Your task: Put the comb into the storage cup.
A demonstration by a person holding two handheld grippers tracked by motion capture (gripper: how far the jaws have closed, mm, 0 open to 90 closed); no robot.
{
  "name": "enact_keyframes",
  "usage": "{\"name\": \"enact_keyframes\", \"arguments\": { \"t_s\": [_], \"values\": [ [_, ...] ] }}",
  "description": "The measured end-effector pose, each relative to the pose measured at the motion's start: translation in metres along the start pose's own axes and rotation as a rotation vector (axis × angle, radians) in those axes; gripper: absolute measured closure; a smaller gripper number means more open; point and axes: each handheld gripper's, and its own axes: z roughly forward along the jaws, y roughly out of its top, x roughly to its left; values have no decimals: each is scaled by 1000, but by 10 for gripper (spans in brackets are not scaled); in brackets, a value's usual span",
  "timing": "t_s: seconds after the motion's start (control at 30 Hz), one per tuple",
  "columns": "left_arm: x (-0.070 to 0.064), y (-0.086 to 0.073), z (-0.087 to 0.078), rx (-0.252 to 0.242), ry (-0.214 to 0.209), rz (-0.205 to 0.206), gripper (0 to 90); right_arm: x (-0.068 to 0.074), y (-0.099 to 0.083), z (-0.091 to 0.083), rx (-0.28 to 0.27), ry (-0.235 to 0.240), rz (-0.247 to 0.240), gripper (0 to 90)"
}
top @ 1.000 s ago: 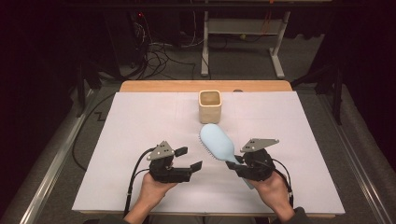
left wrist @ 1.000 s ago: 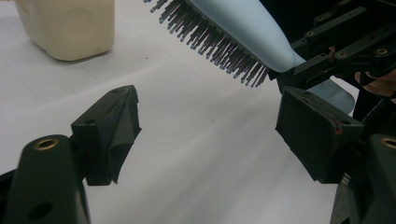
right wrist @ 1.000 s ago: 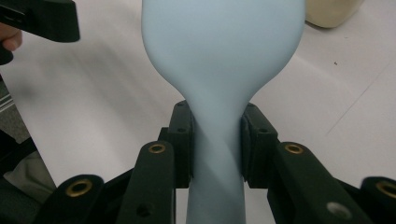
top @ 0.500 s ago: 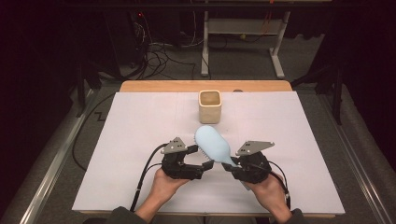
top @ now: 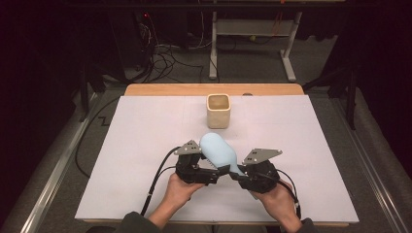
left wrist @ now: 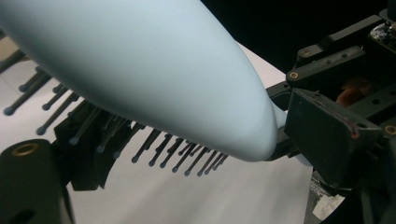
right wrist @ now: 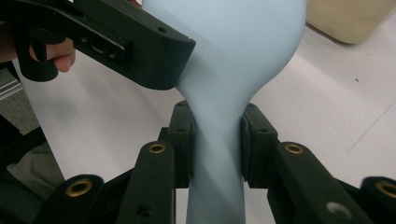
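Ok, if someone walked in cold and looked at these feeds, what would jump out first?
The pale blue hairbrush, held up over the near middle of the white table, bristles facing down. The right tongs are clamped on its neck, while the left tongs sit against the brush head from the other side. Behind them a cream square cup stands alone toward the far edge.

Even overhead light falls on the white tabletop (top: 301,160) while the room behind lies near black. Shadows stay soft, with no glare. In both gripper views the pale blue brush (left wrist: 154,70) sits close and slightly soft-focused, the black metal underexposed.
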Motion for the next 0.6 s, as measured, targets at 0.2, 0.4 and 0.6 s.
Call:
{"name": "enact_keyframes", "arguments": {
  "t_s": [0.2, 0.4, 0.6],
  "values": [
    [-1, 3, 1, -1, -16, -16, 160, 2, 0, 2, 6, -2, -7, 706],
    [-6, 6, 2, -4, 2, -5, 183, 4, 0, 4, 11, -4, -11, 706],
    [-10, 9, -1, 1, 28, 5, 282, 2, -1, 5, 14, -4, -11, 707]
  ]
}}
